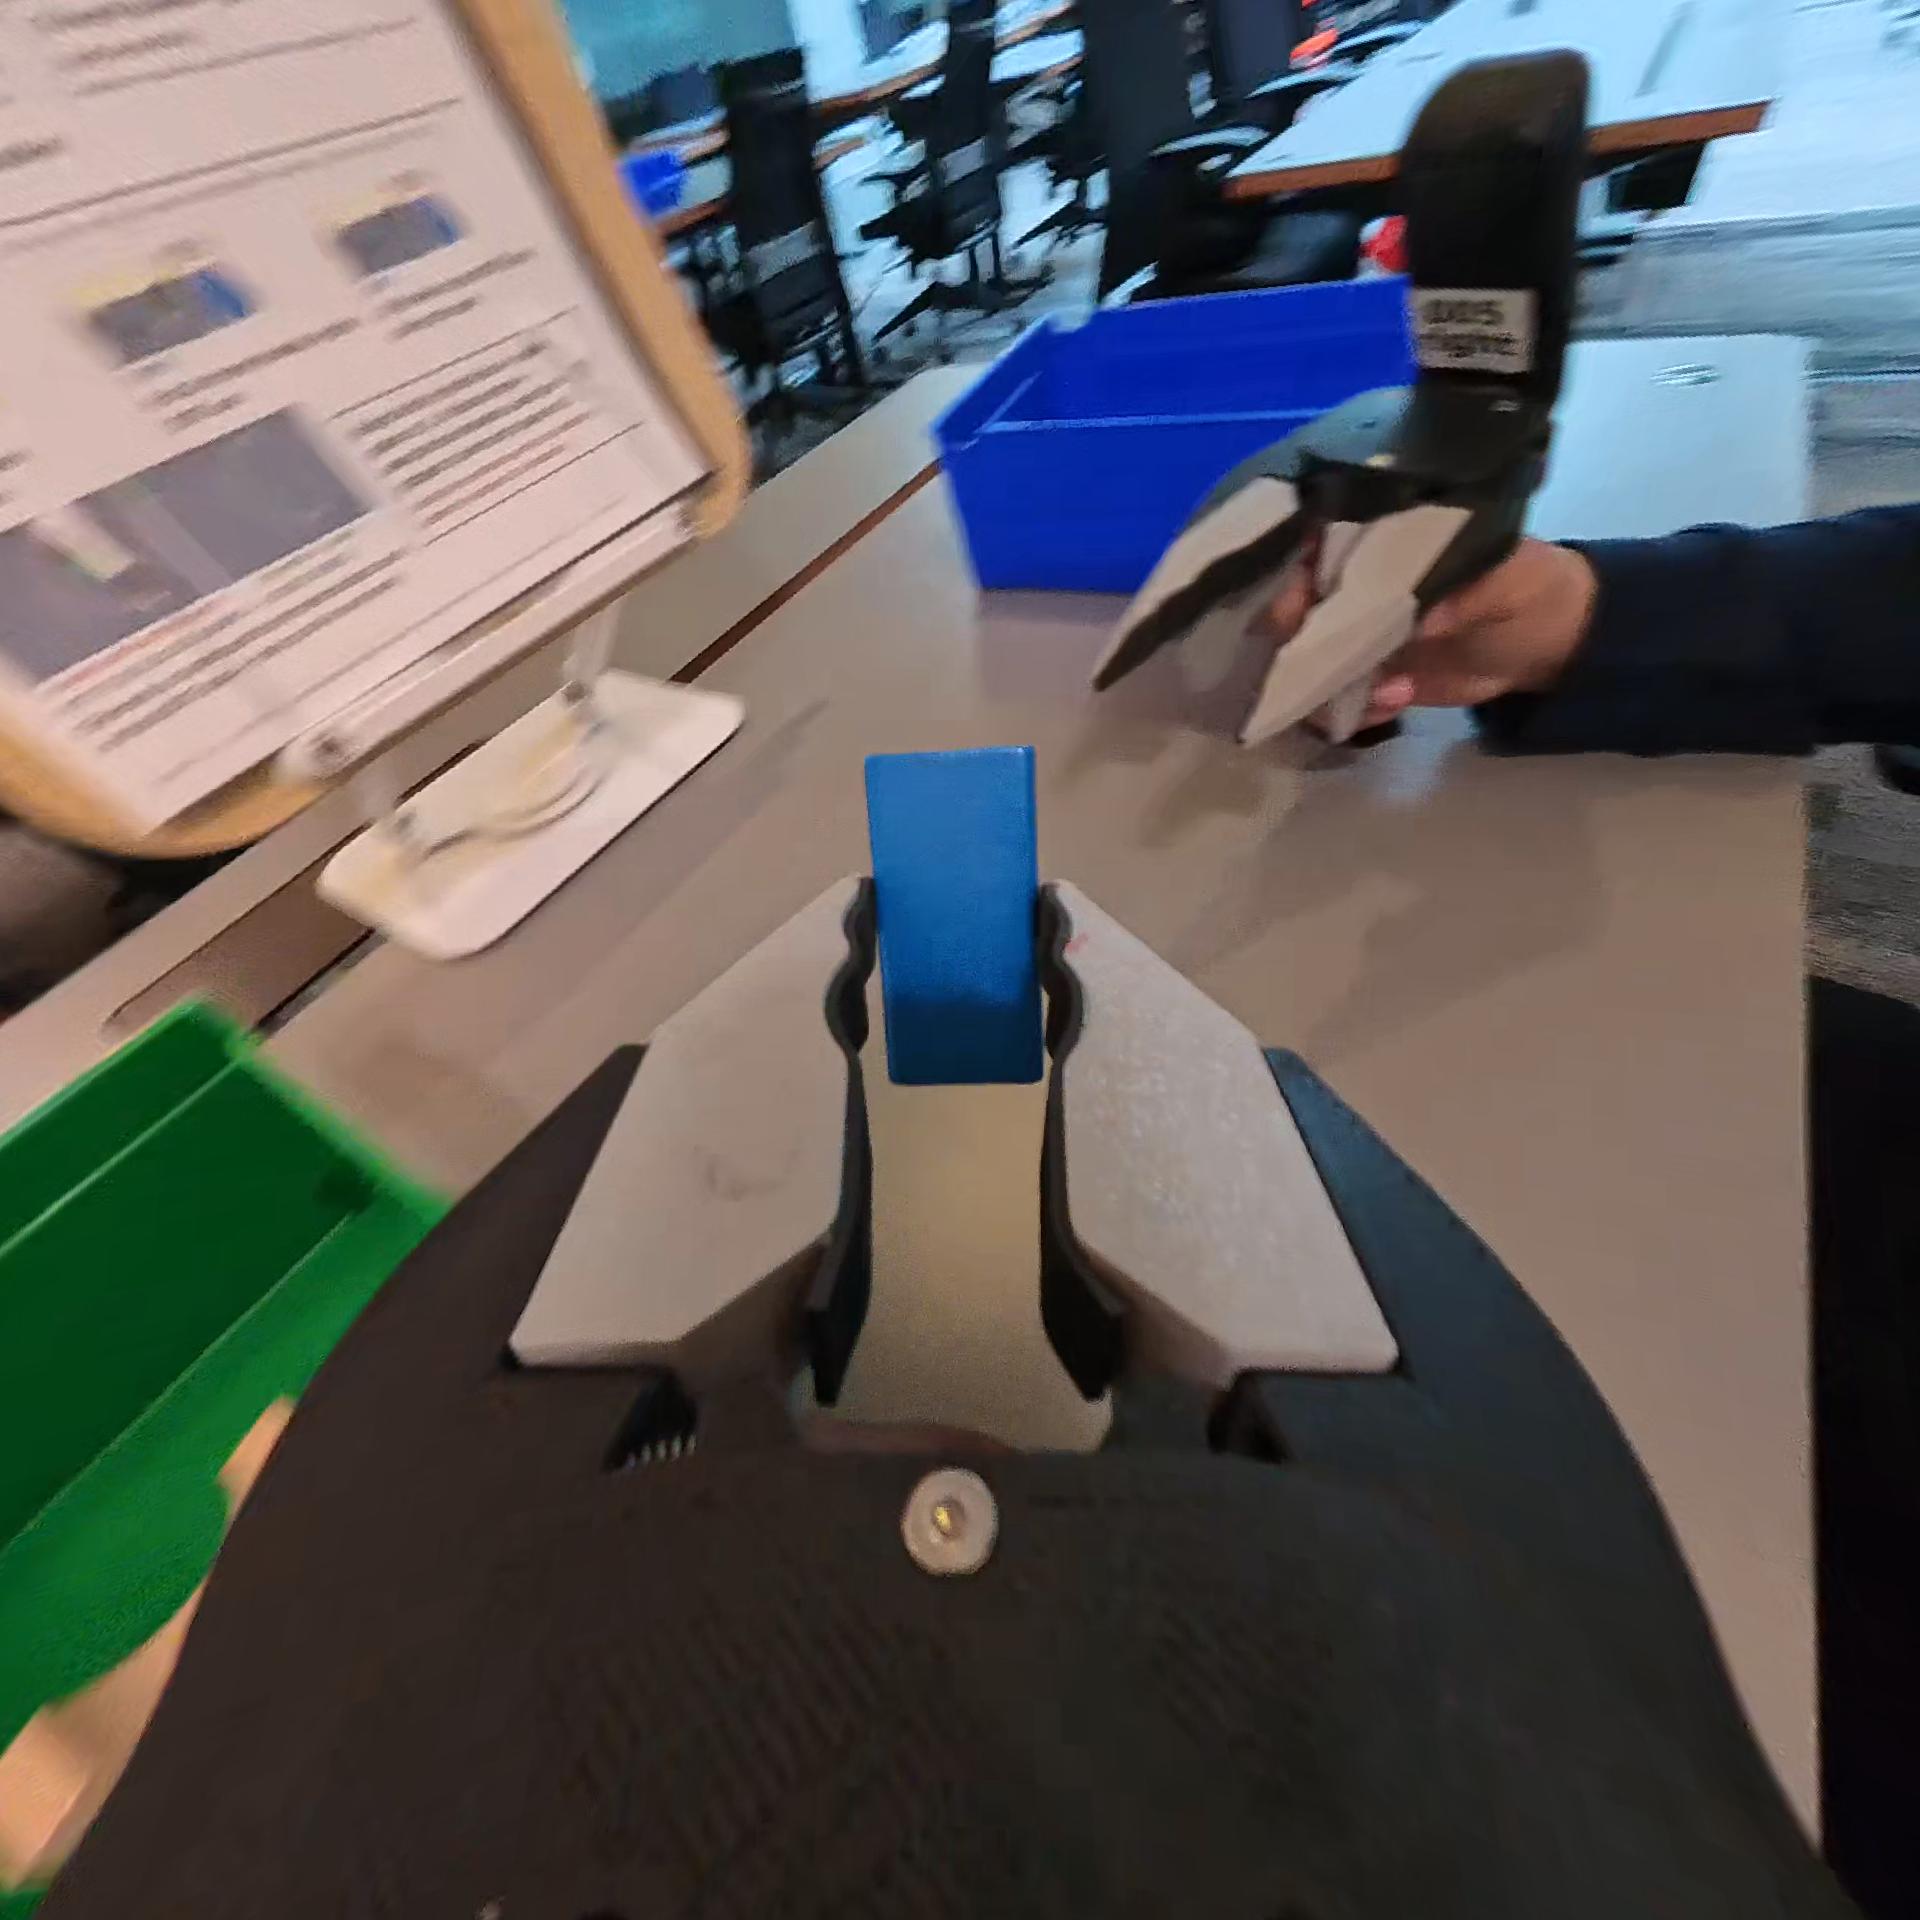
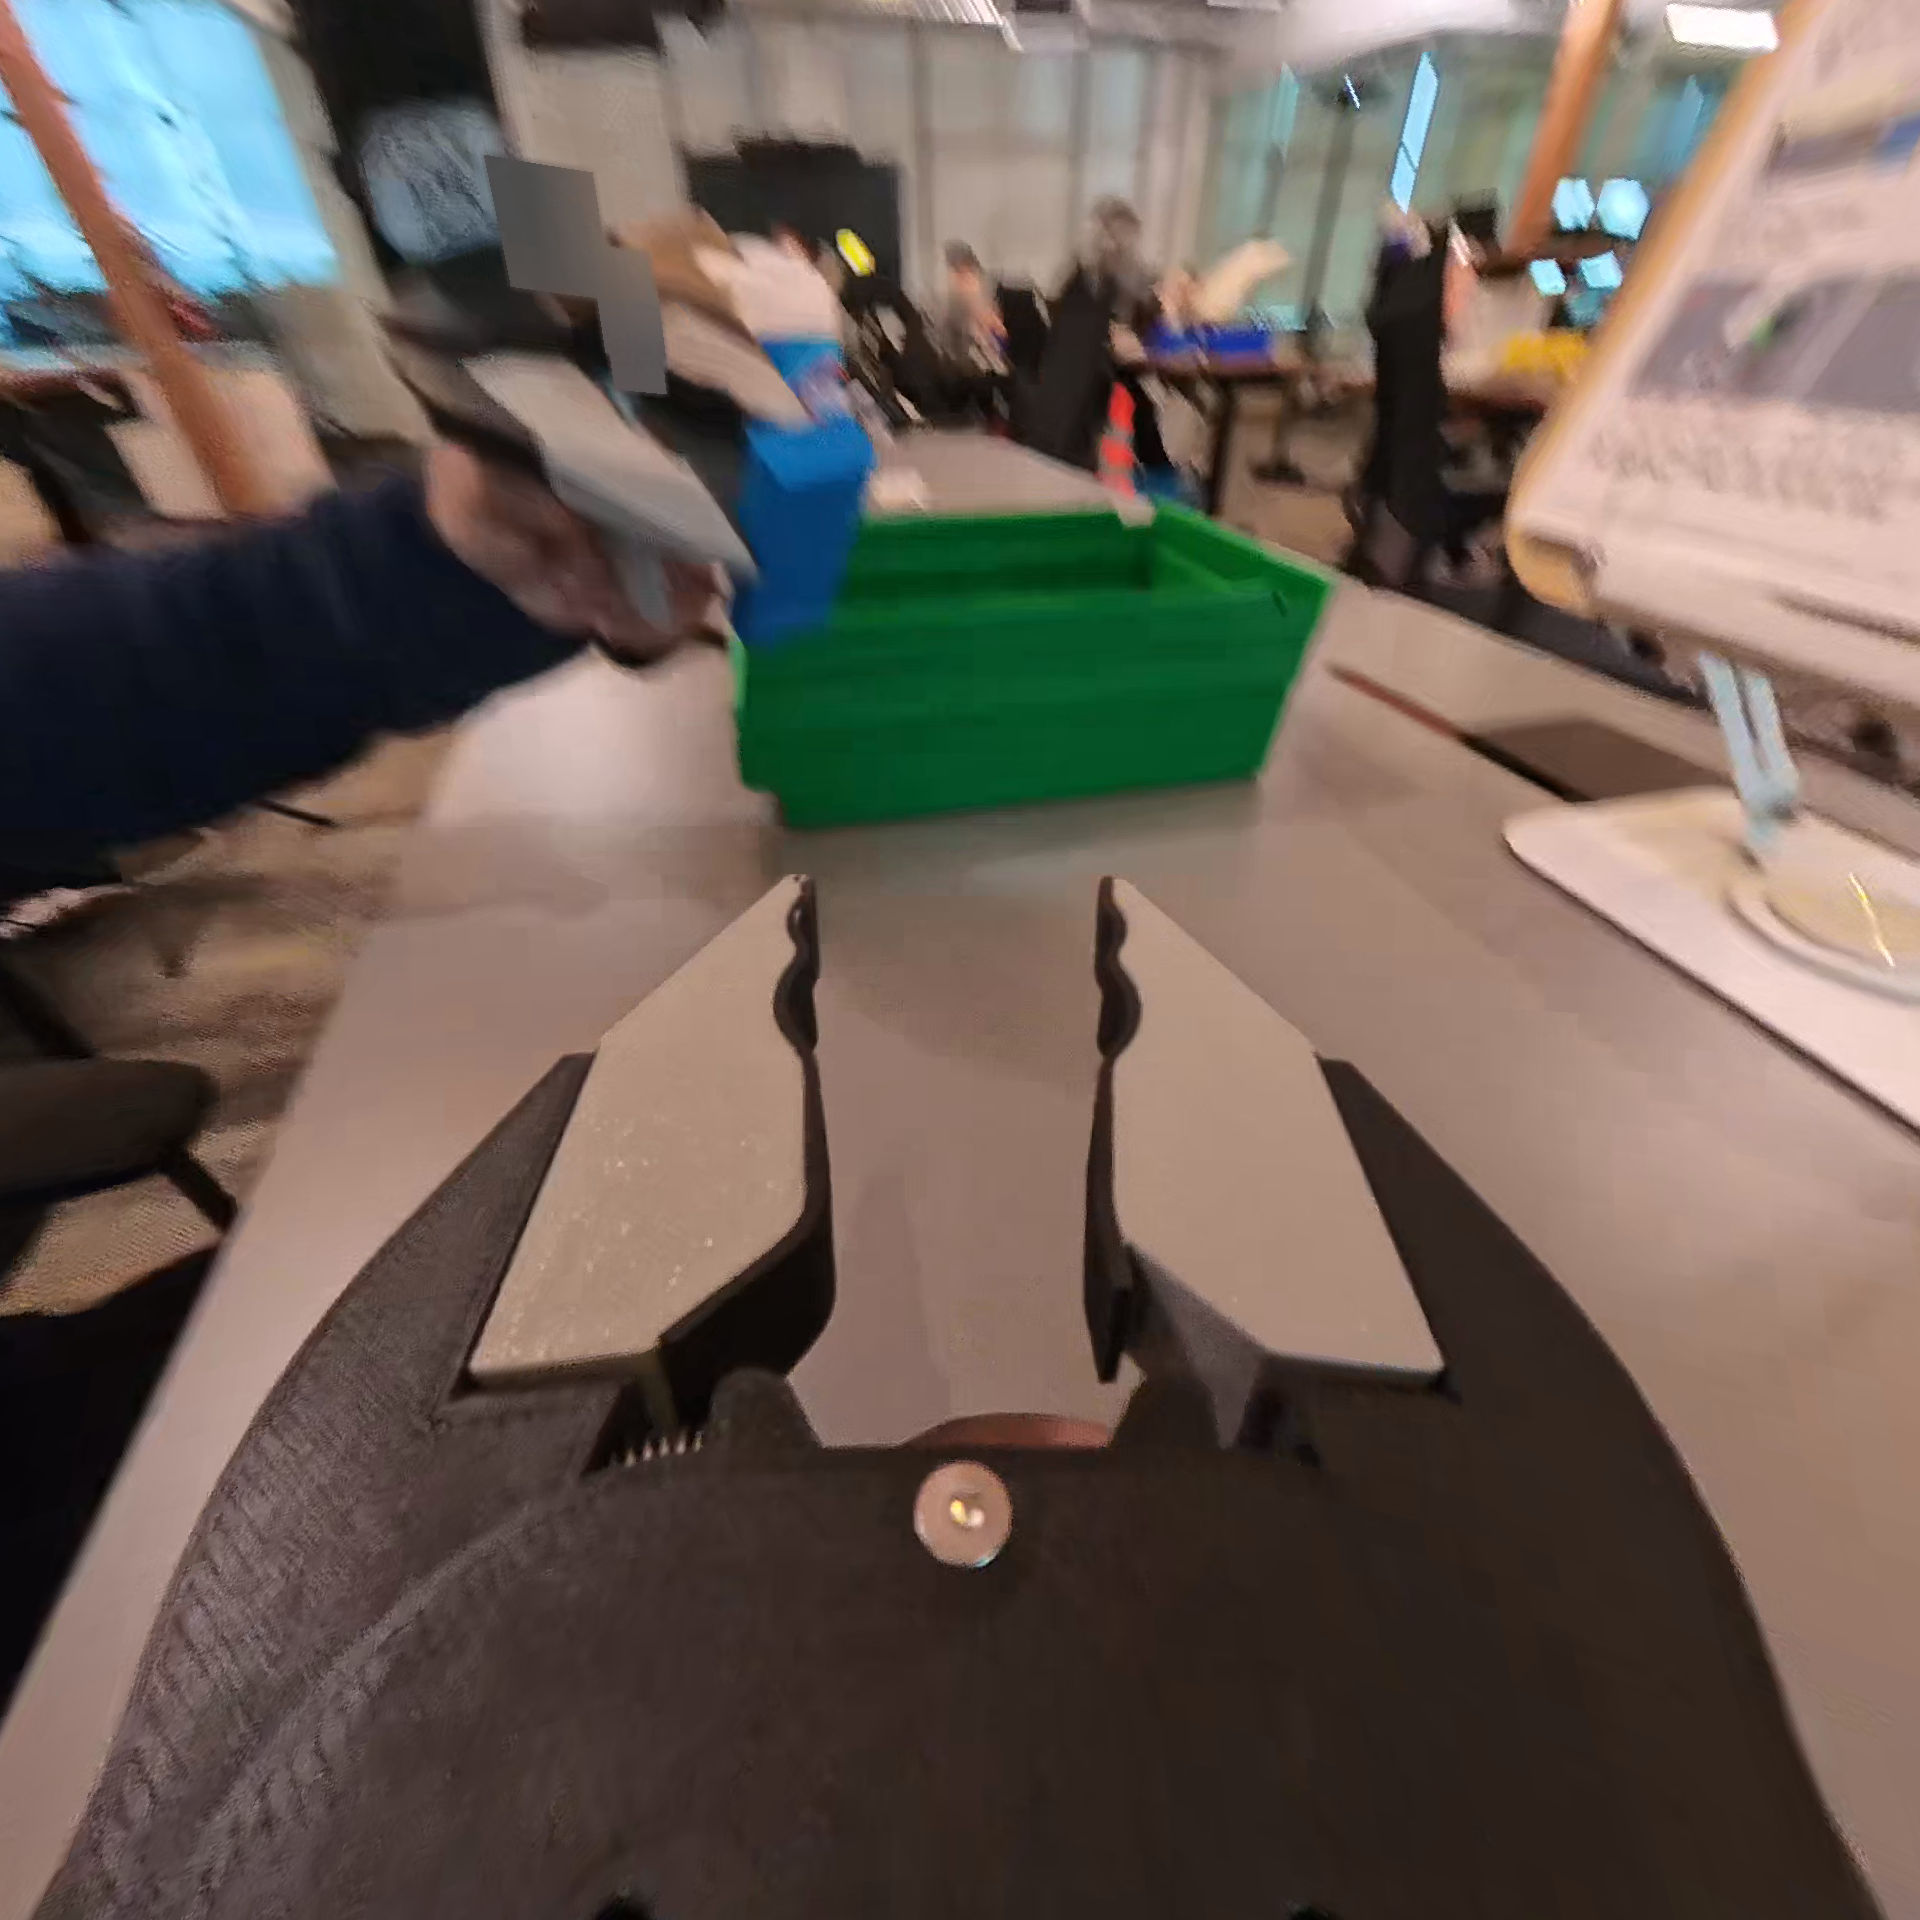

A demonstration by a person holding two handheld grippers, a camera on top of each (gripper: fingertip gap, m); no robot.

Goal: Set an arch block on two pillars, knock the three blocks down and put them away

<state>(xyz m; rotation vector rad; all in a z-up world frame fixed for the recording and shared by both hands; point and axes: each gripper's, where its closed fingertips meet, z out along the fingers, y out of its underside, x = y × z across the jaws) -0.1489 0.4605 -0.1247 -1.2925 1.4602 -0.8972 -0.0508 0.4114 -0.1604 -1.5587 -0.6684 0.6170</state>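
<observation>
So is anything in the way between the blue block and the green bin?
Nothing visible. The left gripper holds the blue block in the air, right beside the green bin. In the right wrist view, only open space lies between them.

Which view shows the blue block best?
Left wrist view: the blue block sits sharp and centred, clamped between the left gripper fingers. Right wrist view shows it only far off and motion-blurred, in front of the green bin.
</observation>
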